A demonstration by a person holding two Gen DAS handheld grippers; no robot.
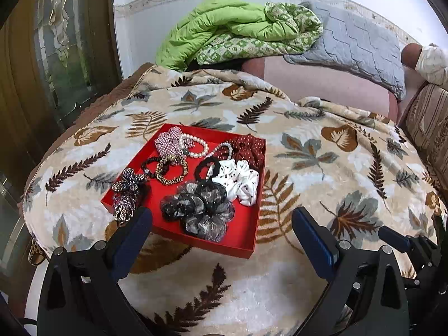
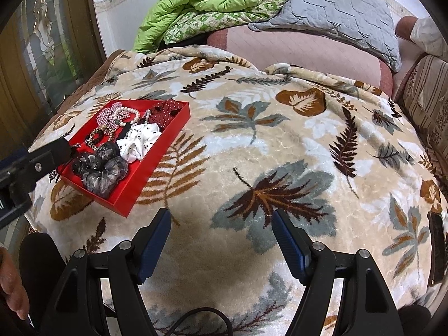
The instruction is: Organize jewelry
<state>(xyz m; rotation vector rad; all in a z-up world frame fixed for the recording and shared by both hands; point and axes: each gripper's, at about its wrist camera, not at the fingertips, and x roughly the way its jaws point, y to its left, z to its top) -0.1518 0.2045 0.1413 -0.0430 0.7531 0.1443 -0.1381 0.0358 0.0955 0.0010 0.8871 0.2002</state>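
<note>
A red tray (image 1: 246, 240) lies on a leaf-patterned blanket (image 1: 322, 154). It holds a grey-black scrunchie (image 1: 198, 207), a white dotted scrunchie (image 1: 240, 182), a dark red scrunchie (image 1: 249, 147), a plaid scrunchie (image 1: 168, 140), a pearl bracelet (image 1: 196, 145), a gold chain bracelet (image 1: 172, 169) and a black hair tie (image 1: 205, 168). A beaded bow clip (image 1: 127, 193) hangs over the tray's left rim. My left gripper (image 1: 221, 221) is open and empty, just in front of the tray. My right gripper (image 2: 221, 221) is open and empty over bare blanket, right of the tray (image 2: 156, 165).
A green quilt (image 1: 232, 28) and a grey pillow (image 1: 355, 44) lie at the back on a pink mattress (image 1: 322, 84). A wooden glass-paned door (image 1: 56, 56) stands on the left. A striped cushion (image 1: 428, 128) is at the right. A dark phone (image 2: 436, 246) lies at the blanket's right edge.
</note>
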